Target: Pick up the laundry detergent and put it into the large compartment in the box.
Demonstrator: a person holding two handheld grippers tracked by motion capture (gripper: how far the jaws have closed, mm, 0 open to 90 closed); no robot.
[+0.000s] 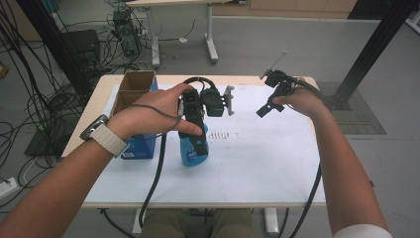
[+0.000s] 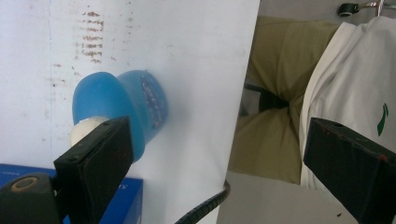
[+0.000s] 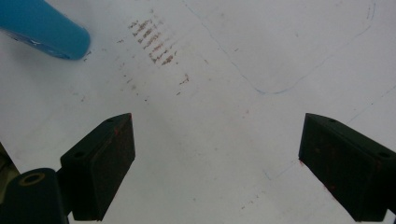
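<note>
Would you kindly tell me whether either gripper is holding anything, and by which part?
Nothing is held: left gripper hangs open above the translucent blue plastic bottle; right gripper is open too.

The high view looks forward and down from above the person's side, taking in the whole white surface [image 1: 257, 158]. The left gripper view sits close and rolled sideways, the blue bottle [image 2: 121, 105] at 9 o'clock. The right gripper view looks nearly straight down, close; the same bottle [image 3: 44, 28] shows at 11 o'clock, sharing the brown smudges [image 3: 156, 44] beside it.
</note>
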